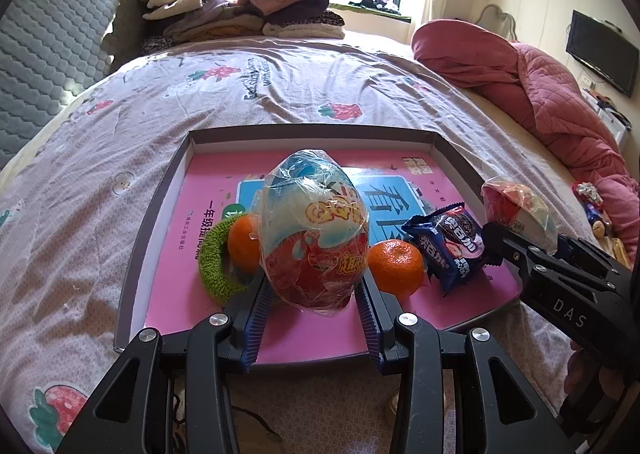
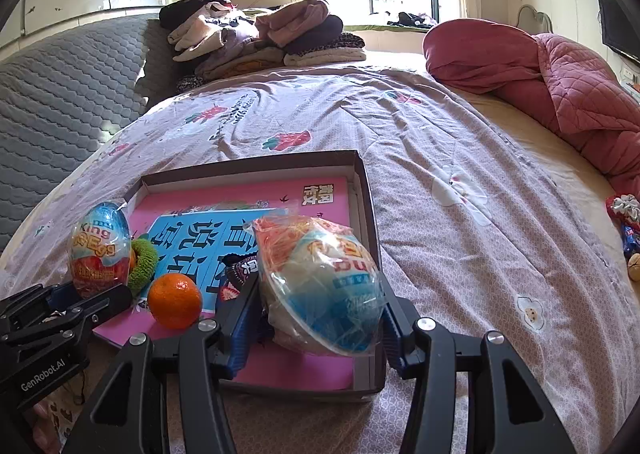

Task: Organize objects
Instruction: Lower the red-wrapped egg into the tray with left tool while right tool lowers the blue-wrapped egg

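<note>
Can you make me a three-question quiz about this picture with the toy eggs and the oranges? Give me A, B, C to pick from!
1. Where is the cookie packet?
A. in the shallow box
B. on the pile of clothes
C. on the window sill

2. How many oranges are in the box?
A. none
B. two
C. five

3. What are the left tongs doing?
A. hanging open over nothing
B. pinching the green ring
C. gripping a wrapped toy egg

Answers:
1. A, the blue packet lies on the pink book inside the box, right of an orange.
2. B, that one, and another orange half hidden behind the egg, beside the green ring.
3. C, the blue pads press on both sides of the egg.
</note>
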`<state>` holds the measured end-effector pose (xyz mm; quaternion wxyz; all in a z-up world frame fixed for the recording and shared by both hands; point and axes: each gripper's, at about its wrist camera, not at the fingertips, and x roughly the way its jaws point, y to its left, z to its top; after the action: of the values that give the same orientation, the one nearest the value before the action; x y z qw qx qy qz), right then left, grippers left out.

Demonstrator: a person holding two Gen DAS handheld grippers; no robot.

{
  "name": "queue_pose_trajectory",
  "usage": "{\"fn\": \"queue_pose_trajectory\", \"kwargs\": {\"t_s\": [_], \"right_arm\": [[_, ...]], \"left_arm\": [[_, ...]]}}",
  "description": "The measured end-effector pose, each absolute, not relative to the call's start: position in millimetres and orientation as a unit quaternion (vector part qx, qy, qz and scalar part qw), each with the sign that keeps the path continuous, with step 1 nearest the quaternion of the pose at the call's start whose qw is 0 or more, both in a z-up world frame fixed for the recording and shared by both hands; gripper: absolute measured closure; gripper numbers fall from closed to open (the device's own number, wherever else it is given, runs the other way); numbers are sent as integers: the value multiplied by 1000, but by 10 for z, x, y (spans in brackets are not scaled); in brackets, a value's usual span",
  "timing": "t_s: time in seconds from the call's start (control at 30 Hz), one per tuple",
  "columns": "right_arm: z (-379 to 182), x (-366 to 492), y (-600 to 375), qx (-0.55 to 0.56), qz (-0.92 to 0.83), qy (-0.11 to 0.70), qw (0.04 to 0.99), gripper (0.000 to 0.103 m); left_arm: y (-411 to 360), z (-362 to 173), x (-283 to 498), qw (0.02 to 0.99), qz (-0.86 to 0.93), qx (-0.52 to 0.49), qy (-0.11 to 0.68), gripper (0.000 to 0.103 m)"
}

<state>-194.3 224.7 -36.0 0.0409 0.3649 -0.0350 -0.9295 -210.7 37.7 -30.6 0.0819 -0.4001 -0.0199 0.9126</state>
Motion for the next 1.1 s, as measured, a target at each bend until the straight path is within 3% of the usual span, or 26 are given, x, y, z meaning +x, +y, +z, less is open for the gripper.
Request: {"fn": "queue_pose_trajectory", "kwargs": {"t_s": [1.1], "right_arm": [[-437, -1890, 2202, 362, -931, -31, 36, 50]], "left_arm": [[401, -451, -2129, 86, 903, -421, -27, 60]]}}
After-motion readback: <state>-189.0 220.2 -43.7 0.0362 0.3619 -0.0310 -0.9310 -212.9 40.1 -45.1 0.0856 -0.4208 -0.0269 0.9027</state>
